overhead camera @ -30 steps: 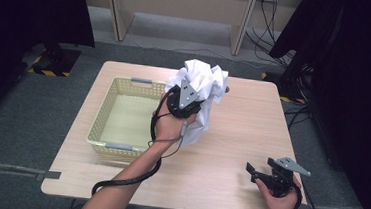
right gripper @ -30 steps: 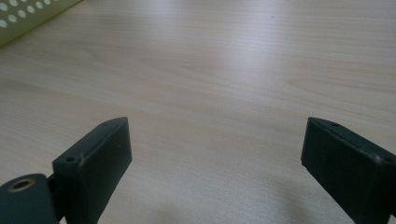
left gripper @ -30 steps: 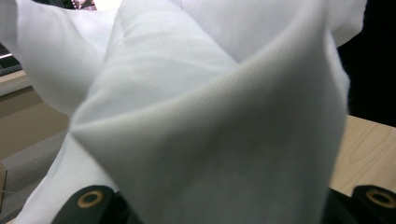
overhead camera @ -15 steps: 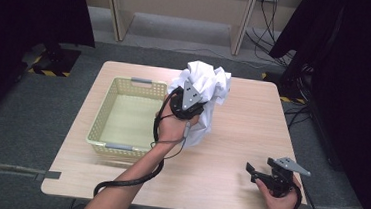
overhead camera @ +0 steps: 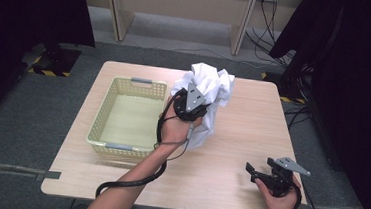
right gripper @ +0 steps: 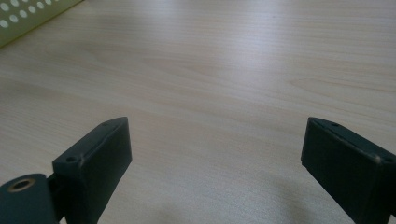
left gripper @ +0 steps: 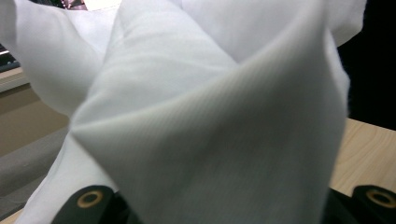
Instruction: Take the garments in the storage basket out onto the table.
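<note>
White cloth (overhead camera: pixel 210 89), pale yellow perforated basket (overhead camera: pixel 103 115), light wood-grain table (overhead camera: pixel 247 119)

Light wood table (overhead camera: pixel 241 139); yellow perforated basket (overhead camera: pixel 103 123) on left half, near edge.

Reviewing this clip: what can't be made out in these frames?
- Left gripper jaw tips: buried in the white cloth in the high view; the cloth covers them in the left gripper view.
- Basket near inner wall: hidden by its own rim, high view.
- Basket: cut off by the edge, right gripper view.
</note>
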Tool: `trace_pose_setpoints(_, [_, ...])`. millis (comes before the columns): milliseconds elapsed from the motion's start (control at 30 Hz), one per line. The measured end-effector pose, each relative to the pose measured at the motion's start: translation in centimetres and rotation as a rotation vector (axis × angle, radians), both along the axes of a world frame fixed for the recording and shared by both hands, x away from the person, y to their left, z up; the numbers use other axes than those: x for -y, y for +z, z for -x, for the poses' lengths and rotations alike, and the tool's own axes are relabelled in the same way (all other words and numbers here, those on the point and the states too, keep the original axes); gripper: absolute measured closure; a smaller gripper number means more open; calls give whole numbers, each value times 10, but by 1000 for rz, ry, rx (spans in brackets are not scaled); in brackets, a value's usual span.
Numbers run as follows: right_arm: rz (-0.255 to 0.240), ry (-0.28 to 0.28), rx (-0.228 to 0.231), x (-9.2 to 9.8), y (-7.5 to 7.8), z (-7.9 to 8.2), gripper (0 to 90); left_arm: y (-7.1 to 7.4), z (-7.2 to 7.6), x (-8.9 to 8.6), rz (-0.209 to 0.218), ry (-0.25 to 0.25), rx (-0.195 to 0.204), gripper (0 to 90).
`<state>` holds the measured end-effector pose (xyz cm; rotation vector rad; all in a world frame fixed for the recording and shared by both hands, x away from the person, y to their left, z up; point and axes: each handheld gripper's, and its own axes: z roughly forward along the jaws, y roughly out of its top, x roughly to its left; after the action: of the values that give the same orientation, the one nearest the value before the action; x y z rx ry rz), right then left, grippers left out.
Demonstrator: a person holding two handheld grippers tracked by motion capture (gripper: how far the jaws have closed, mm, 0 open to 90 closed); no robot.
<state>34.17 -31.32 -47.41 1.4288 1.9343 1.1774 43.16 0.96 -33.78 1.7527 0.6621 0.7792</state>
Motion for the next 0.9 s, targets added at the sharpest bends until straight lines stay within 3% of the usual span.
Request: trace_pose_setpoints(900, [-2, 1, 1, 0, 0, 0, 91, -9, 1, 17, -9, -26, -13, 734])
